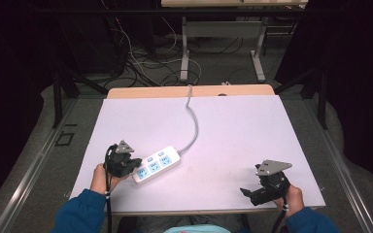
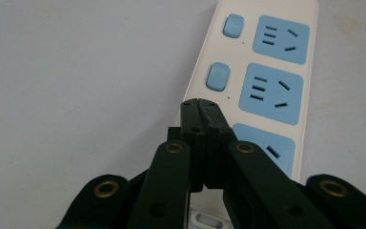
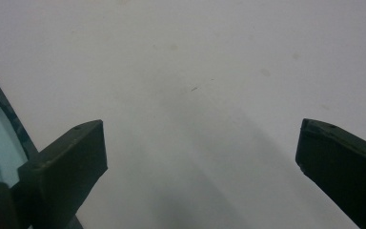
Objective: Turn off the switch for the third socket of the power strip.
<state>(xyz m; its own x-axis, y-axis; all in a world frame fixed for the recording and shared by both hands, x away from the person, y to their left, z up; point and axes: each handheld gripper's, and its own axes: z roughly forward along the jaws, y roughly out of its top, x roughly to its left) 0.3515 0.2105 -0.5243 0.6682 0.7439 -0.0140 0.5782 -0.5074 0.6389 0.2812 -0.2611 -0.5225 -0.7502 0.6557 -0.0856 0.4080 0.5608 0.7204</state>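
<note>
Closed left gripper over power strip.

Your high view looks forward and down across the table; both gripper views sit close above it, sharing its white surface.

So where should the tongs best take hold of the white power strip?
Probably across the power strip's narrow width at its cable-free end, coming from above: it lies flat, long and slim. The open right tongs suit this; the left tongs are shut.
</note>
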